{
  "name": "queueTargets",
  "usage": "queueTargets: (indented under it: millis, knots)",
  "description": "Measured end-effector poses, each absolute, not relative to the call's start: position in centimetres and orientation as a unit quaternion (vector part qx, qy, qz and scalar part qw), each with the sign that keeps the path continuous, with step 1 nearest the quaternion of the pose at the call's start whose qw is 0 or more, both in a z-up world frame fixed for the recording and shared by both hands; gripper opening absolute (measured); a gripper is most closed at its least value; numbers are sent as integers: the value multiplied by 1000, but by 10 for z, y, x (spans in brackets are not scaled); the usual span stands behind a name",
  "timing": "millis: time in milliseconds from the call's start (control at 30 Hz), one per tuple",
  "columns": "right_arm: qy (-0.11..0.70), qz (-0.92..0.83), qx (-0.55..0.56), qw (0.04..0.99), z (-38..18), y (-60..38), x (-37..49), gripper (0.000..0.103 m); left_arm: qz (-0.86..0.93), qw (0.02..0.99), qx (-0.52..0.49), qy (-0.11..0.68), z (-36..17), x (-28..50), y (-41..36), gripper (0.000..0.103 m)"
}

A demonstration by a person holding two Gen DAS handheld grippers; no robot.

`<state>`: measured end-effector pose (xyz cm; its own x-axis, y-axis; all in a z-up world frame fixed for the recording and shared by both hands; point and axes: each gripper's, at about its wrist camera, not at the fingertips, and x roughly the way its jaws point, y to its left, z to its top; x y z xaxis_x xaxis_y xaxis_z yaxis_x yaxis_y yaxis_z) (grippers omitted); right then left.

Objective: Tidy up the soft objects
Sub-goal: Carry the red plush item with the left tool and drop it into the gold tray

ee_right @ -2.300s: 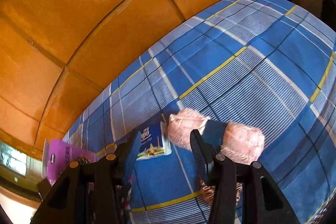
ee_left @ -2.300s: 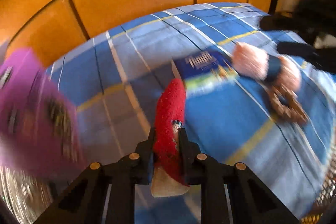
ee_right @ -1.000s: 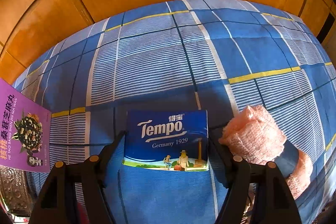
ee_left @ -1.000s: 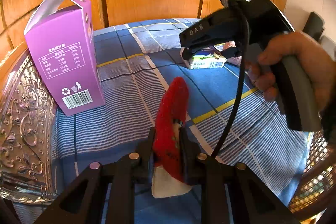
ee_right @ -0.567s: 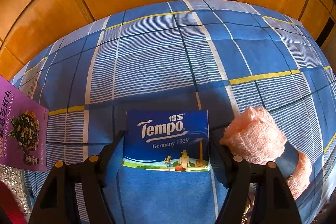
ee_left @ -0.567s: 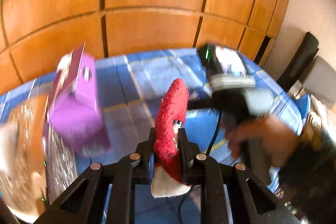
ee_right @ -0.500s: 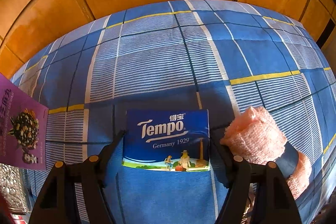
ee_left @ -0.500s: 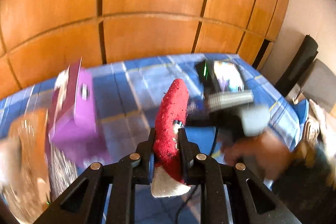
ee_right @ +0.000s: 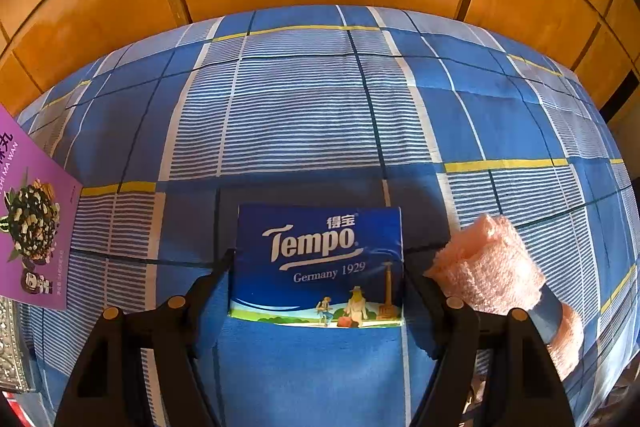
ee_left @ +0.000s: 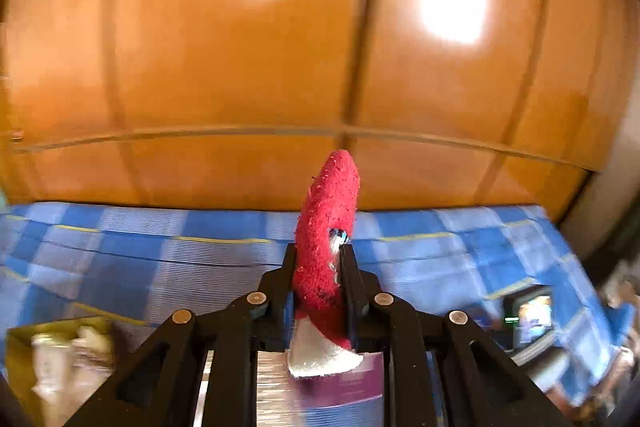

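Left wrist view, from the left edge across: a blurred gold-coloured box (ee_left: 60, 359) sits low at the left on the blue plaid cloth (ee_left: 160, 259), with orange wood panelling (ee_left: 280, 47) filling the top of the frame. In the middle the left gripper (ee_left: 320, 267) has its jaws pinched on a red plush piece (ee_left: 326, 227) that stands up between the pads, its white tip (ee_left: 320, 359) hanging below them over a purple surface (ee_left: 352, 383). Far right, a small lit screen (ee_left: 534, 315) shows, too blurred to read.

Right wrist view, left to right: a purple carton (ee_right: 32, 227) stands at the left edge of the same cloth (ee_right: 300, 107). The right gripper (ee_right: 316, 267) points down with its jaws spread wide on either side of a blue Tempo tissue pack (ee_right: 320, 259) lying flat on the cloth; whether the pads press its sides I cannot tell. Just right of the pack lies a rolled pink towel (ee_right: 488, 267) with a dark blue band (ee_right: 548, 311), touching the right finger's outer side
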<state>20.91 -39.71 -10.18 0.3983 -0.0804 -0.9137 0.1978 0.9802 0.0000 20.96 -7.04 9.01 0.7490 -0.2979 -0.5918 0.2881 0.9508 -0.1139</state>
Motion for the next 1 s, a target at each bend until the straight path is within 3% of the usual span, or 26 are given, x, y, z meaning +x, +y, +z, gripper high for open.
queueTargets:
  millis: [333, 633, 733, 833, 1000]
  knots:
    - [533, -86, 37, 841, -102, -394, 206, 75, -5, 941, -57, 334, 43, 167, 93, 20]
    - [520, -88, 2, 850, -101, -385, 202, 75, 81, 916, -64, 387, -29, 106, 171, 22]
    - [516, -89, -4, 852, -101, -384, 201, 75, 92, 917, -60, 384, -43, 89, 178, 28]
    - [512, -91, -9, 854, -101, -383, 200, 75, 100, 919, -56, 377, -45, 73, 178, 47]
    - [507, -93, -16, 857, -101, -381, 198, 74, 98, 924, -44, 367, -45, 55, 172, 50]
